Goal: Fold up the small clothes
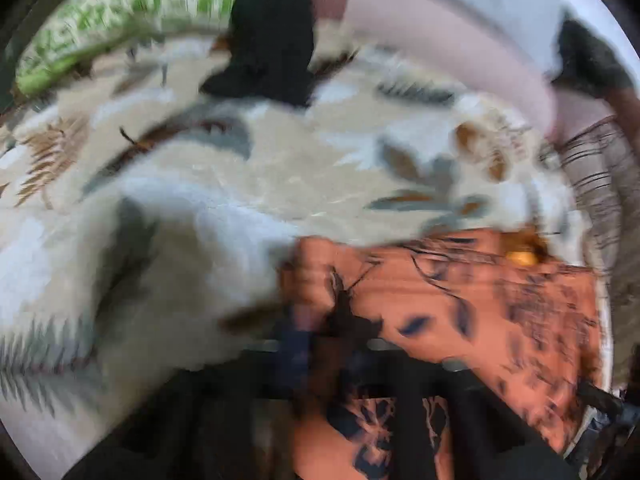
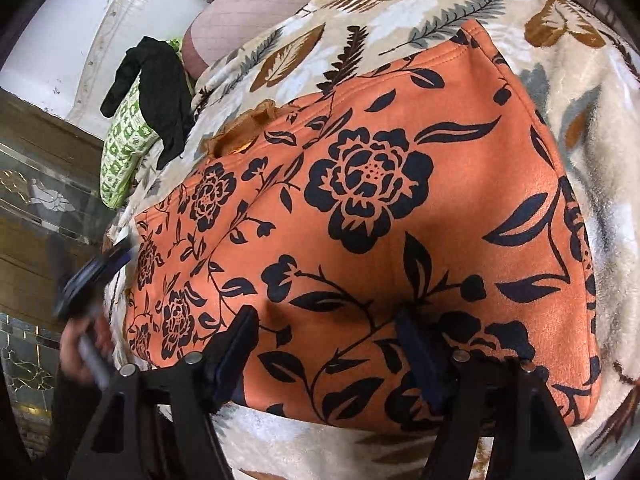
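An orange garment (image 2: 360, 208) with a dark flower print lies folded flat on a leaf-patterned blanket (image 2: 592, 92). My right gripper (image 2: 326, 340) stands open over the garment's near edge, one finger to each side, with nothing pinched between them. My left gripper (image 2: 92, 276) shows as a blur at the garment's left edge, a hand (image 2: 80, 352) below it. The left wrist view is smeared by motion. There the left gripper (image 1: 316, 320) is shut on a bunched bit of the orange garment (image 1: 460, 308).
A black garment (image 2: 160, 92) lies over a green-patterned cloth (image 2: 124, 152) at the blanket's far left. A small amber sheer piece (image 2: 240, 132) sits at the orange garment's far edge. A pink sheet (image 2: 248, 4) lies beyond, and a glass-fronted cabinet (image 2: 40, 200) stands at the left.
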`<state>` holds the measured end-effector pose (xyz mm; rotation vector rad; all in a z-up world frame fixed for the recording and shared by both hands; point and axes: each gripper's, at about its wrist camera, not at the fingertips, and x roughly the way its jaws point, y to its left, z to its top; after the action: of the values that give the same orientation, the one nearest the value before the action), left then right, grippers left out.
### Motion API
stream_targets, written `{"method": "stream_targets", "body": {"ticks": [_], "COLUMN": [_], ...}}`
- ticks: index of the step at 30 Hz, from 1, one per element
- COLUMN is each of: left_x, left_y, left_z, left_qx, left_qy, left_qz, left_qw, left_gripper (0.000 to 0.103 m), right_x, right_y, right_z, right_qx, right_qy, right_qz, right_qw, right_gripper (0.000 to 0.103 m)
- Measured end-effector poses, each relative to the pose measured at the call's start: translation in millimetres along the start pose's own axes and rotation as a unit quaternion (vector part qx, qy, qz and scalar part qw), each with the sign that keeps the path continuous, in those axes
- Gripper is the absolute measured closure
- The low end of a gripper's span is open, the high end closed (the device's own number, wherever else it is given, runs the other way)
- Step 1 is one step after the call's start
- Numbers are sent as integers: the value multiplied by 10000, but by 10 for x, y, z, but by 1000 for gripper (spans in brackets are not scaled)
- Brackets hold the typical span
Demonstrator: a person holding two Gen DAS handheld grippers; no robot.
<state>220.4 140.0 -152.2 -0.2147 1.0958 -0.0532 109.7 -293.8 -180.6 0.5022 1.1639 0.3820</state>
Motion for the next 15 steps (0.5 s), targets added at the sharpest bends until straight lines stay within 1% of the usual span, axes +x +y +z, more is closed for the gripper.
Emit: {"method": "stream_targets", "body": {"ticks": [1,2,3,4,5,6,7,8,10,11,12,13,14,15], "left_x": [51,80,67,18,-89,-167,-295,-399,-606,-738,-801,-887,-971,-1002], "left_y": [41,114,145,138,97,62,11,-11,-75,-168,-225,-261,-324,-364], "left_z": [38,71,86,78,28,-20,-106,-192,-348,-493,-583,-689,-845,-929], "left_qx": [-141,-396,-567,-623,-551,-444,-290,-180,14,171,232,267,259,227], "left_qy": [37,95,110,46,-138,-256,-426,-594,-818,-940,-998,-1034,-1041,-1012], "left_qz": [-60,-173,-232,-221,-127,37,193,213,229,283,315,308,259,260], "left_qw": [9999,9990,9981,9978,9983,9987,9985,9978,9964,9950,9942,9938,9939,9943], "left_gripper": [93,93,90,87,82,67,63,63,60,58,54,48,46,43], "right_x": [0,8,16,28,34,20,-14,-78,-228,-295,-325,-338,-303,-233], "right_y": [-11,-11,-16,-25,-30,-44,-54,-56,-37,-16,-7,-20,-53,-117], "right_z": [1,-1,-1,2,5,5,2,0,38,112,183,333,469,621], "right_qx": [-9,-20,-28,-13,23,63,128,226,365,383,415,527,600,655], "right_qy": [0,-3,-8,-19,-32,-46,-54,-103,-314,-449,-530,-617,-633,-620], "right_qz": [24,41,64,96,139,186,217,265,576,739,793,865,963,1022], "right_qw": [10000,10000,10000,10000,9999,9998,9997,9993,9972,9955,9946,9929,9915,9907], "right_gripper": [29,29,29,29,28,27,27,27,27,27,27,27,24,24]}}
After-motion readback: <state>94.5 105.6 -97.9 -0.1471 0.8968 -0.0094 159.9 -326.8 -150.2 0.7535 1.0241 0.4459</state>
